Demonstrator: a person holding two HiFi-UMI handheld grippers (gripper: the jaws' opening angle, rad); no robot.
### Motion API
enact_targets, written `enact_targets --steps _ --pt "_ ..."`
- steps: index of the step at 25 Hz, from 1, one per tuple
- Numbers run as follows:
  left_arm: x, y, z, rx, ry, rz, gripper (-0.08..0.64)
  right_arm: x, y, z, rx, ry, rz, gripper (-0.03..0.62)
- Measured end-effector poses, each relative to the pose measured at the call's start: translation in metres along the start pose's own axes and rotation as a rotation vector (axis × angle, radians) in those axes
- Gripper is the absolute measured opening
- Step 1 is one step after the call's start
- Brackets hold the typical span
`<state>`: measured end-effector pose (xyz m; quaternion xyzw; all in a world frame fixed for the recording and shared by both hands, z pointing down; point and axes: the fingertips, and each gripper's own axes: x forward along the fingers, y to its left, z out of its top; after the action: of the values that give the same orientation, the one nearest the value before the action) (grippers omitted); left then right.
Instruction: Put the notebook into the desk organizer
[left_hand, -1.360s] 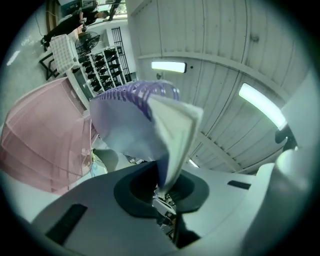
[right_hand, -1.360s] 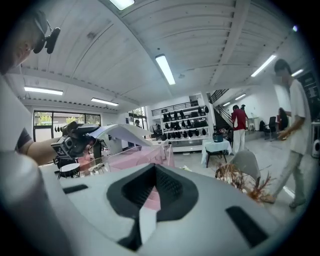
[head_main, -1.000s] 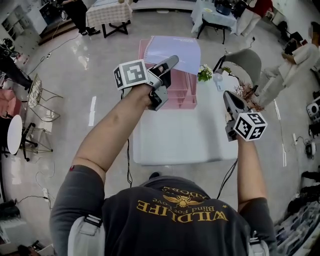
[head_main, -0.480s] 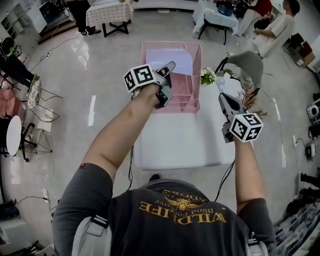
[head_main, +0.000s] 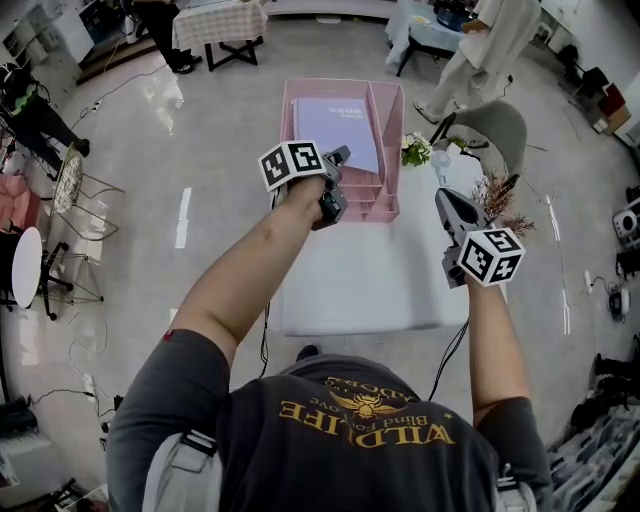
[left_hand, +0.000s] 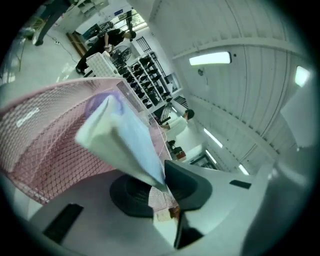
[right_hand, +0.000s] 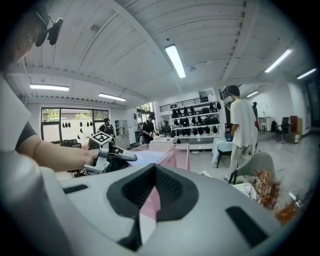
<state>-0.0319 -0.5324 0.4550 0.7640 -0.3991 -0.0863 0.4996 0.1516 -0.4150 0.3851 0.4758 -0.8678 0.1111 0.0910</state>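
Head view: the notebook (head_main: 340, 120) lies flat in the top tray of the pink desk organizer (head_main: 393, 130), at the far end of the white counter (head_main: 360, 280). Its long axis runs straight away from the person. The left gripper (head_main: 342, 156) is at the notebook's near end. The right gripper (head_main: 447, 200) hangs well apart to the right, over the counter. Left gripper view: the notebook's near tip, apparently a corner, stands between the fingers (left_hand: 187, 182), and the rest of it reaches up and away into the pink mesh. These fingers have just been opening and stand narrowly apart, with mesh showing through the gap below the tip — no pinch on the cover can be confirmed. Right gripper view: the fingers are closed together with nothing between them, and the organizer stands ahead and slightly left. Assessment: placement appears essentially made. The notebook lies directly ahead of the left fingers, so withdrawal should run back along its long axis — toward the person — to avoid dragging it from the tray.
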Motion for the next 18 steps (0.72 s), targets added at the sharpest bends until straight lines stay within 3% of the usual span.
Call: enact_targets --steps 7,11,18 --pt "-0.002 0.001 0.002 0.385 0.061 0.212 0.123 -0.006 0.003 -0.003 -0.006 0.006 -0.001 0.0" --pt "-0.001 -0.002 0.005 0.582 0.075 0.292 0.151 -0.006 0.005 -0.004 -0.007 0.007 0.003 0.0" --pt "0.0 -0.009 0.02 0.808 0.074 0.406 0.253 -0.009 0.005 -0.001 -0.004 0.006 0.005 0.0"
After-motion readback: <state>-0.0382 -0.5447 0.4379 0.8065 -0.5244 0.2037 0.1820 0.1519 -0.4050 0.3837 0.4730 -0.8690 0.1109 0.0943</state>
